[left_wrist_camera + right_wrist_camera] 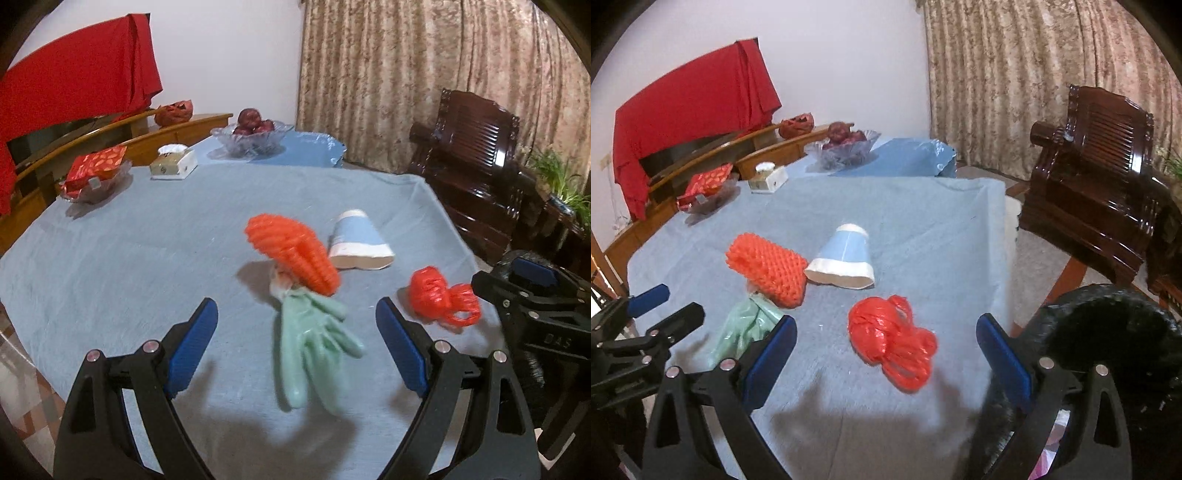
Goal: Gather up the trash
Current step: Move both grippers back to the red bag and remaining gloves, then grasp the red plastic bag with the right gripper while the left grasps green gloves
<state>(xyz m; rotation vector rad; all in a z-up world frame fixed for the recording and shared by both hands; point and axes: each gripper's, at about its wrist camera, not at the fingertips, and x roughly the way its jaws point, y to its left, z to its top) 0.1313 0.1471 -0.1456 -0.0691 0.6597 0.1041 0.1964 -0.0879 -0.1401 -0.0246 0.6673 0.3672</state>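
Trash lies on the blue tablecloth [129, 258]. A pale green glove [314, 350] lies between the fingers of my open left gripper [295, 314], with an orange foam net [291, 251] just beyond it. A crushed blue-and-white paper cup [358, 243] lies further right, and a crumpled red plastic bag [439, 299] near the right gripper's body. In the right wrist view my open right gripper [886, 332] frames the red bag [890, 339]; the cup [846, 258], net [768, 269] and glove [746, 325] lie to its left. Both grippers are empty.
At the far end of the table stand a glass fruit bowl [251, 136], a tissue box [173, 162] and a dish with a red packet [96, 177]. A dark wooden armchair [476, 166] stands right. A black bag rim [1108, 332] shows at the right.
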